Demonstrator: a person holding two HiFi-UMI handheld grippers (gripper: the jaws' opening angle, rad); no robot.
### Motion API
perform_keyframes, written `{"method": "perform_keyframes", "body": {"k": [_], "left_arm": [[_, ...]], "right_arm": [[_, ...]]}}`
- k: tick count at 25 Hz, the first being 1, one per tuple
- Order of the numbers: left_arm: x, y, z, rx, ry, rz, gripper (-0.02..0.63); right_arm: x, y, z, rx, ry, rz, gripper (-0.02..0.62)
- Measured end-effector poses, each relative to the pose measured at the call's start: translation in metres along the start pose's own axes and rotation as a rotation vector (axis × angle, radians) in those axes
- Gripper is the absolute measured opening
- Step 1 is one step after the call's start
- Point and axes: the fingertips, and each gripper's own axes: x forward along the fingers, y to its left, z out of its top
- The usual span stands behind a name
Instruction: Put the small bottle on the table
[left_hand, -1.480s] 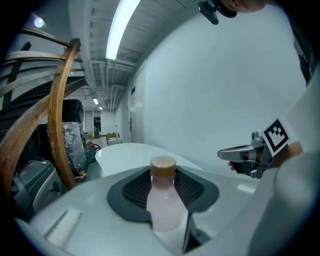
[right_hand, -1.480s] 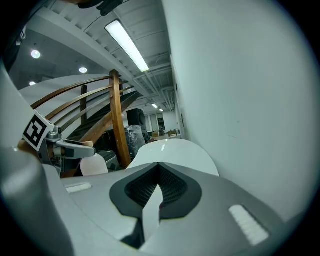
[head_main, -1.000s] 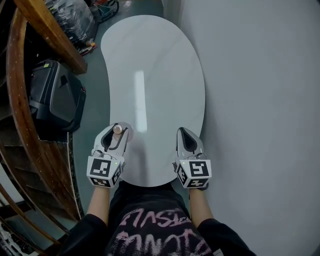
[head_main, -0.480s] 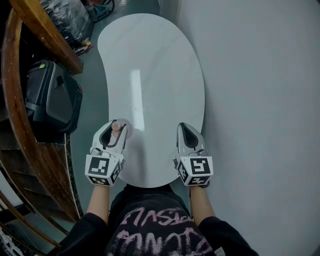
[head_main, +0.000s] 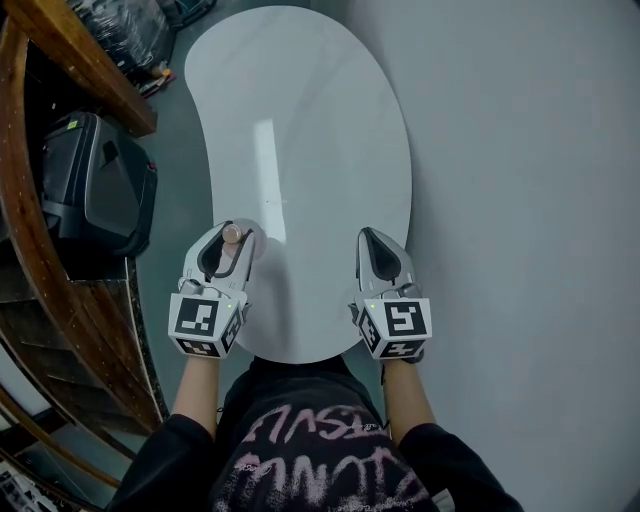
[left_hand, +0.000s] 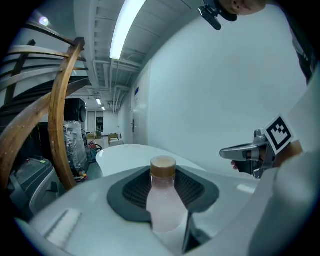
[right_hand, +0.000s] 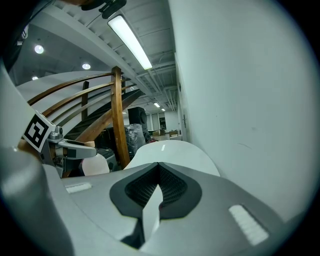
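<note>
Light and probably slick plastic, the small bottle (left_hand: 163, 210) stands upright, pinched at mid-body by the left gripper (head_main: 229, 240) at the worktop's (head_main: 320, 150) near left edge, while the right gripper (head_main: 372, 240) hovers closed and empty.

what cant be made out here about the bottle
- Base of the small bottle: in the left gripper view it is cut off behind the left gripper body, so contact with the table is unclear.
- Bottle body: in the head view the jaws hide it and only the cap shows.
</note>
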Motion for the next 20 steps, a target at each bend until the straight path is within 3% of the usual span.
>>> {"method": "perform_keyframes", "body": {"k": [20], "left_arm": [[0.030, -0.008, -0.033, 0.009, 0.048, -0.038, 0.152]], "right_arm": [[0.014, -0.008, -0.029, 0.009, 0.042, -0.005, 0.012]]}}
